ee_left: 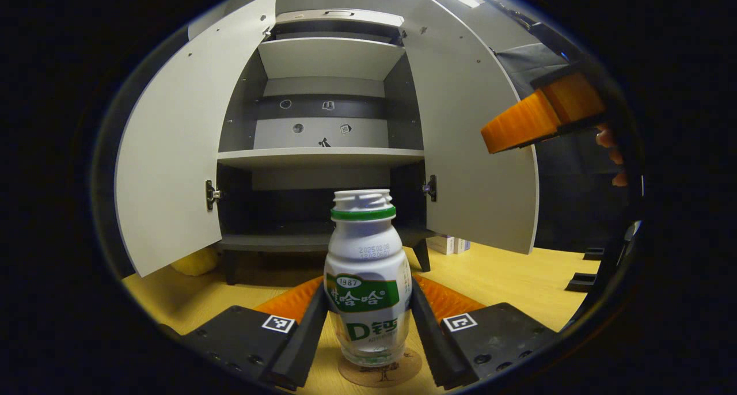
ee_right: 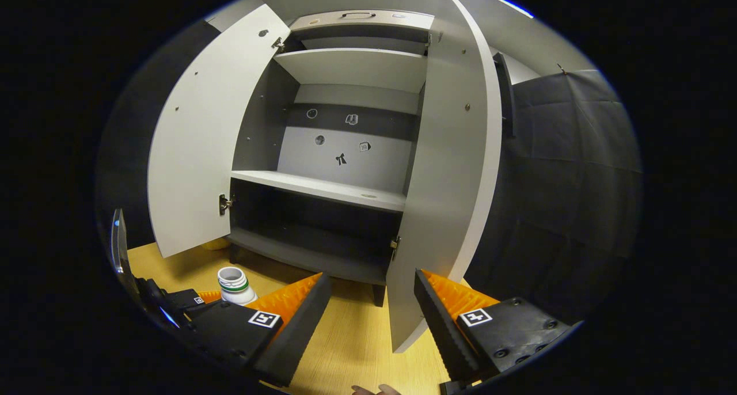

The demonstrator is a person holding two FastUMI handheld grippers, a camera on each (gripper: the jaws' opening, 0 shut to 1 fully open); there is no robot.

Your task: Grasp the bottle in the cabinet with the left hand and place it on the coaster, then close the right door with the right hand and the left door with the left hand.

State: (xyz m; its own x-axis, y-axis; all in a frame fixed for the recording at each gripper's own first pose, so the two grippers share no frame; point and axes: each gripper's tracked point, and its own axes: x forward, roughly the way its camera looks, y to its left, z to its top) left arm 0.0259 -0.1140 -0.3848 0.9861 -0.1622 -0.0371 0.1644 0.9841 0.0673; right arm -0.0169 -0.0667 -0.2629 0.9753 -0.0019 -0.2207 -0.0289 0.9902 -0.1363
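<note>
A small white bottle [ee_left: 367, 274] with a green label and green neck ring stands upright on a round cork coaster [ee_left: 397, 372] on the wooden table. My left gripper [ee_left: 368, 294] is shut on the bottle's body, one finger on each side. In the right gripper view the bottle [ee_right: 234, 284] shows at lower left with the left gripper [ee_right: 233, 300] around it. My right gripper [ee_right: 368, 303] is open, just in front of the lower edge of the cabinet's open right door [ee_right: 446, 182]. The left door [ee_right: 198, 153] also stands open. The right gripper [ee_left: 541, 116] hovers beside the right door [ee_left: 472, 153].
The grey cabinet [ee_left: 322, 156] stands on short legs, its shelves bare. A yellow object [ee_left: 196, 262] lies beside its left leg and small boxes [ee_left: 450, 244] behind its right leg. Black blocks [ee_left: 581, 280] sit on the table [ee_left: 518, 280] at far right.
</note>
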